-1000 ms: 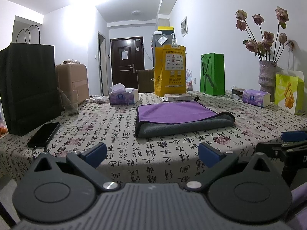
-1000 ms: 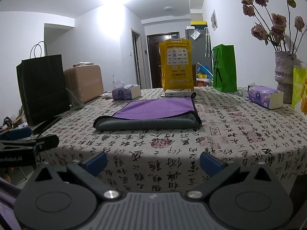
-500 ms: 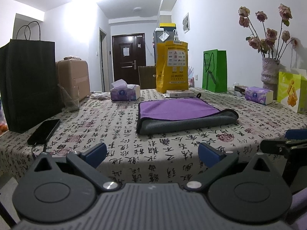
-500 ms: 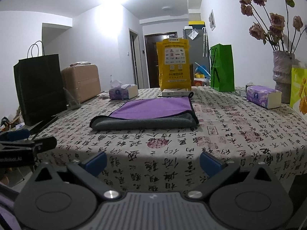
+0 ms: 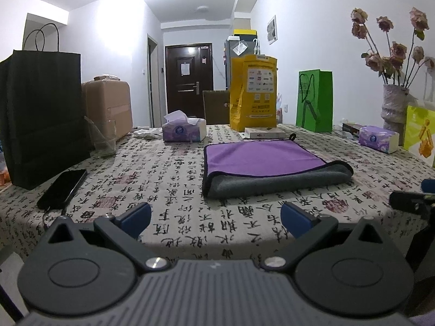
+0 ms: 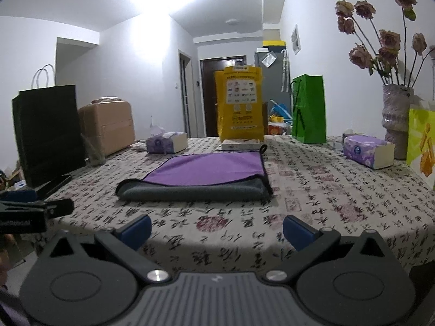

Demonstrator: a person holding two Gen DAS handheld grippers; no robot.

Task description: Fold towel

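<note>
On the patterned tablecloth (image 5: 168,179), well ahead of the left gripper (image 5: 214,216) and right gripper (image 6: 216,229), lies the folded towel (image 5: 261,160), purple face up, its grey folded edge nearest and long axis running left-right. Both grippers gape wide, holding nothing.

Purple-and-grey towel (image 5: 266,164) lies folded flat on the tablecloth (image 5: 168,190).

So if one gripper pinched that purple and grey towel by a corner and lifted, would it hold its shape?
Probably not. The purple and grey folded towel has a soft rounded fold, so it would likely droop and unfold. It looks plush and light, and a push may bunch it on the patterned tablecloth.
</note>
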